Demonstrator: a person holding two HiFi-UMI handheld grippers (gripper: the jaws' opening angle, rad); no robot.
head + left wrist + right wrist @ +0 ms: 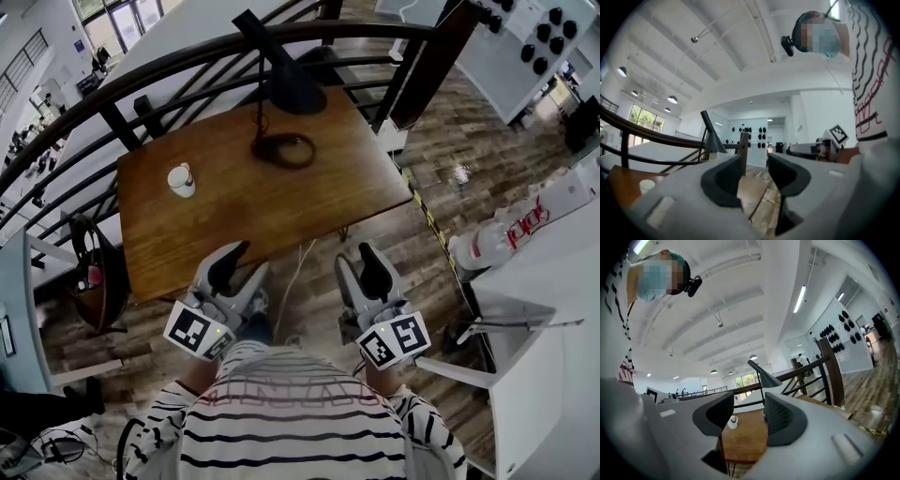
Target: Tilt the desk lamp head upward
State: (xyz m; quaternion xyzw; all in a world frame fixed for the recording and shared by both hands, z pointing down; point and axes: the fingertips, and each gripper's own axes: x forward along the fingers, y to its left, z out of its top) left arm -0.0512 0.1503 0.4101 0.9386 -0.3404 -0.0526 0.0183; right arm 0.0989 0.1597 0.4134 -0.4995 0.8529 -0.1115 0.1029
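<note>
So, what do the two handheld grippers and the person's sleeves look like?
The left gripper and right gripper both have pale grey moulded bodies with black curved pads. Each carries a white cube printed with black square markers. The person wears a white top with dark horizontal stripes running down the sleeves.

Red lettering on a white package [525, 225], well right of the fingers of the right gripper [361, 261], is too blurred to read. Nothing else is legible.
</note>
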